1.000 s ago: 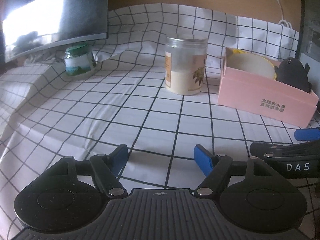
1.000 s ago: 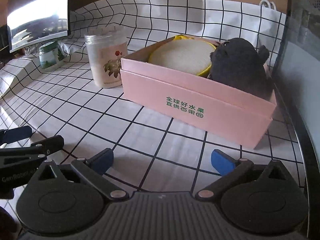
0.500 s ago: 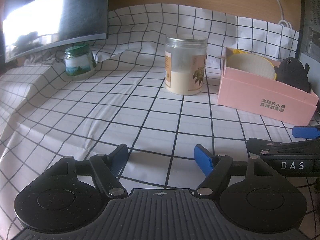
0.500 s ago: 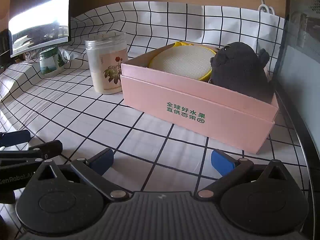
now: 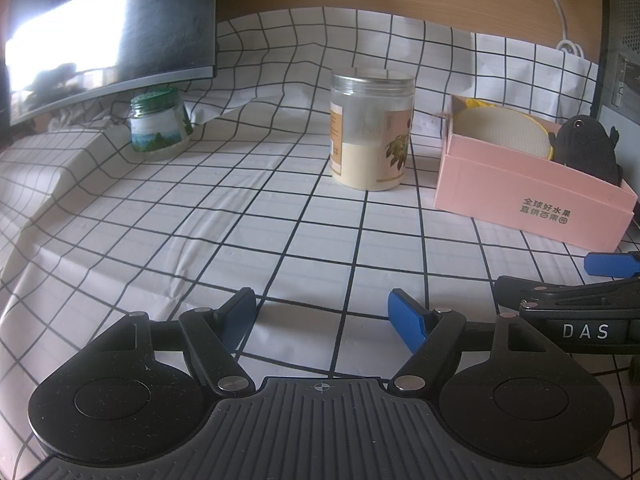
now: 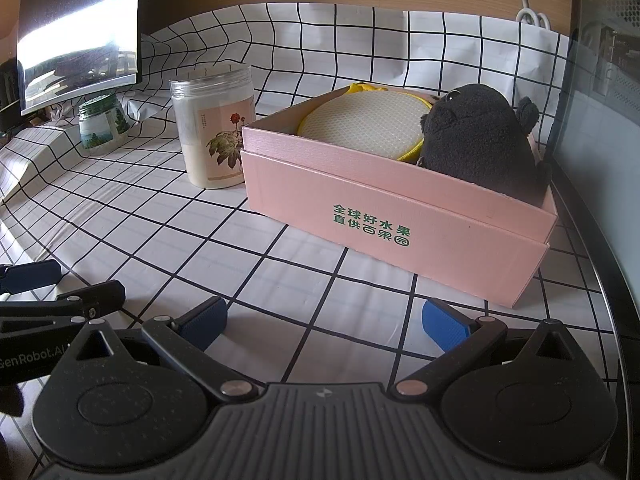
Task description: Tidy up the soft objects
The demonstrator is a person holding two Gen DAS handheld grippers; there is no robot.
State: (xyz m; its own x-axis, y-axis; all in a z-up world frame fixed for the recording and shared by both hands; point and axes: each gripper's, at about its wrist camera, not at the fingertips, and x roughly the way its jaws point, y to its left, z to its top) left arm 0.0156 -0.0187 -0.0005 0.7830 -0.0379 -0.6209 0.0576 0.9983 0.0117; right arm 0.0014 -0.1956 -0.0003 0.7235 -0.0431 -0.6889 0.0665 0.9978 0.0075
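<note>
Both my left gripper [image 5: 322, 309] and right gripper [image 6: 324, 317] hover with fingers spread, holding nothing. The black plush [image 6: 480, 140] and round pad [image 6: 368, 122] sit in the pink box [image 6: 400, 228]; reaching in carelessly could shove it into the jar [image 6: 214, 128]

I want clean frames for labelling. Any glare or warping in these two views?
Left wrist view: the monitor shows a blown-out white reflection, and the cloth grid bows near the edges. Right wrist view: the same glare, and fisheye curvature bending the box.
</note>
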